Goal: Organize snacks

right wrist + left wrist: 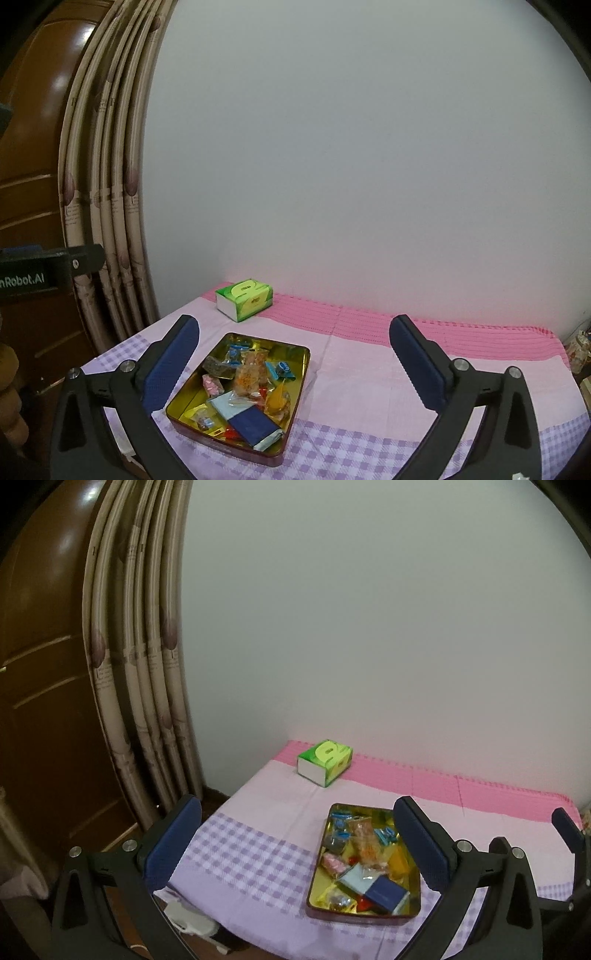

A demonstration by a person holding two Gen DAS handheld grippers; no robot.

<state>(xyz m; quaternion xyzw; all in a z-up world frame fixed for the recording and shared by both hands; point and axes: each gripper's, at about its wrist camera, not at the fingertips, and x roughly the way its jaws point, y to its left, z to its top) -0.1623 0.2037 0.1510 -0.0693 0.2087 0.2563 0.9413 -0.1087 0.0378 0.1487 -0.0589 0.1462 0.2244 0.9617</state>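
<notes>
A shallow gold tin [317, 880] with a dark red rim sits on the pink and purple cloth. It also shows in the right wrist view [301, 363]. It holds several wrapped snacks: blue candies [283, 370], an orange packet [248, 376], a pink sweet [212, 384] and a navy box [253, 426]. My left gripper [297, 840] is open and empty, held above and short of the tin. My right gripper [295, 363] is open and empty, with the tin low between its fingers. Its finger [567, 829] shows at the right edge of the left wrist view.
A green tissue box [325, 761] stands at the table's far left, near the white wall; it also shows in the right wrist view [244, 298]. Curtains [136, 672] and a brown wooden door [44, 701] stand left of the table. White items [188, 917] lie below the table's left edge.
</notes>
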